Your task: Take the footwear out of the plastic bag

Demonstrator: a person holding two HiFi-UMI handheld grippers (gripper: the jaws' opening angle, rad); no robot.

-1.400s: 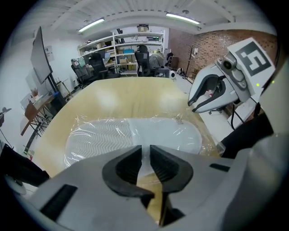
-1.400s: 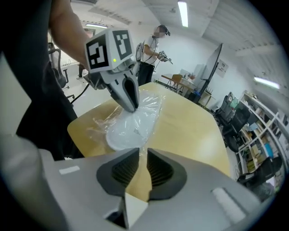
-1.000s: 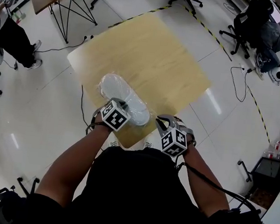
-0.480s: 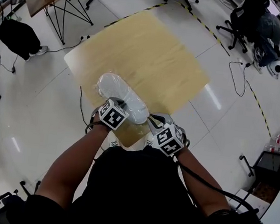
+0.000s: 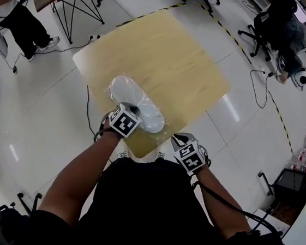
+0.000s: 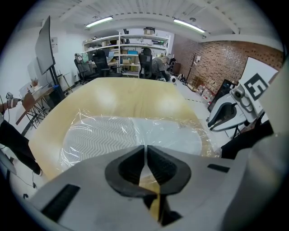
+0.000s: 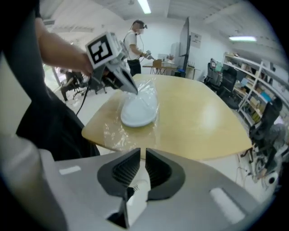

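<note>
One item: white footwear (image 5: 136,103) inside a clear plastic bag (image 5: 142,139). It lies on the desk (image 5: 176,61) toward its 7 o'clock corner in the head view, with its long axis running 11 to 5 o'clock.
Bag slack: empty film spreads past the footwear's 5 o'clock end toward the desk corner. I judge the mouth is there, though I can't make out an opening.
Left claw (image 6: 145,151): the jaws are narrow and have just been closing. Its tips sit on top of the bag at the footwear's near end. From the right gripper view the film looks tented up to them, so I read this as a pinch on film, not on the footwear.
Right claw (image 7: 143,155): the jaws are nearly together with nothing between them. It hangs off the desk edge at about 4 o'clock from the footwear, apart from the bag.
Footwear handling: it looks light and flat, with a zigzag tread showing. I expect it to be springy but firm enough to grip, and not fragile.
Bag handling: the film is thin, slippery and crinkly. It will stretch or slide rather than lift the load cleanly.
Where I'd hold: one claw stays on the slack film to anchor it. The other claw reaches in and takes the footwear by its 5 o'clock rim, across the thin edge.
</note>
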